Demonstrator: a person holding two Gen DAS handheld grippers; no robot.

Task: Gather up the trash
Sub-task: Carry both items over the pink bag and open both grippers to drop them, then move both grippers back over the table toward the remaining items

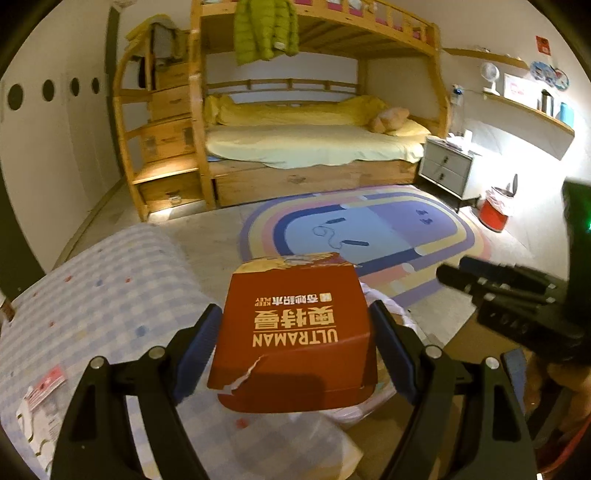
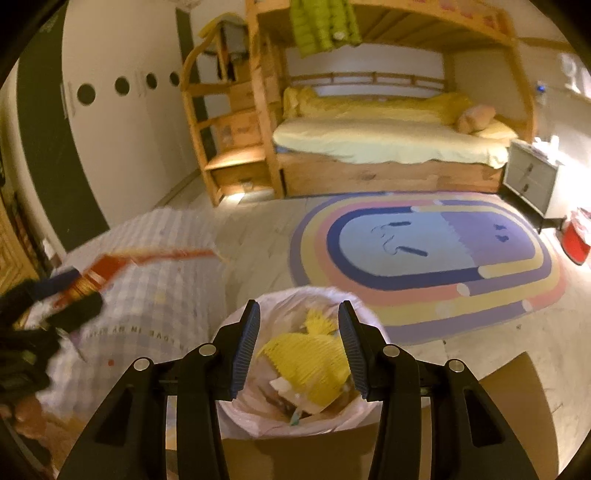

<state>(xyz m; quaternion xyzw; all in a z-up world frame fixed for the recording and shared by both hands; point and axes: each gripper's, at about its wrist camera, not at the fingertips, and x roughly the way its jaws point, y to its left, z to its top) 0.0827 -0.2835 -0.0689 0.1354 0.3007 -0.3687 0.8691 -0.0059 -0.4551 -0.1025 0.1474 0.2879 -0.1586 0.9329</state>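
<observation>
**A child's bedroom with a bunk bed and a rainbow rug**

A wooden bunk bed (image 1: 314, 122) fills the far wall, its lower bunk made up with a yellow sheet (image 1: 314, 146). A plush toy (image 1: 389, 120) lies near the pillow end. A green puffer jacket (image 1: 264, 29) hangs from the upper bunk. At the bed's left end stands a wooden stair (image 1: 166, 147) with drawers in its steps. On the floor before the bed lies an oval rug (image 1: 369, 229) with rainbow bands. A grey nightstand (image 1: 445, 168) stands beside the bed's right end. Wall shelves (image 1: 528, 110) carry a small white fan (image 1: 490, 75). A checked cloth (image 1: 103, 295) covers the near surface on the left.
</observation>
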